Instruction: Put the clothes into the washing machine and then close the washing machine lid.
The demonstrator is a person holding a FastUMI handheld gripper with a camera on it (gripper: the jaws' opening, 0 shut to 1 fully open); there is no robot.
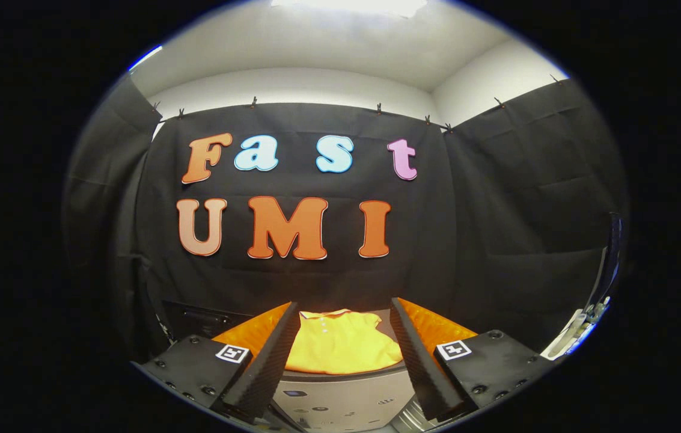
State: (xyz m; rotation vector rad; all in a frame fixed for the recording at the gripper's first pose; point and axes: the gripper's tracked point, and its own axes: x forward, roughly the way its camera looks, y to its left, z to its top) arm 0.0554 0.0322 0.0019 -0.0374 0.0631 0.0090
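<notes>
The gripper (345, 337) is held spread wide, its two ribbed fingers (265, 367) well apart with nothing pressed between them. Seen through the gap between the fingers, just ahead of them, lies a small yellow collared polo shirt of soft cloth (340, 346), laid fairly flat with its collar and button placket turned away from the gripper and its hem toward it. The shirt rests on an orange surface (442, 328) that shows on either side behind the fingers, and its near hem seems to reach a dark rounded edge. Below that edge, closer to the gripper, a pale grey panel with small dark marks (340, 403) is seen, which is judged to be part of the washing machine, though its lid and opening cannot be made out from here. A white and dark object (580, 328) stands off to the right, too distorted to be identified. The shirt is judged to be light, limp and without any stiffness, so it is expected to sag and trail when lifted rather than keep its shape; it is neither fragile nor slippery. A hold is best taken by pinching a gathered fold of cloth near the middle of the body, so that less of the cloth is left hanging.
</notes>
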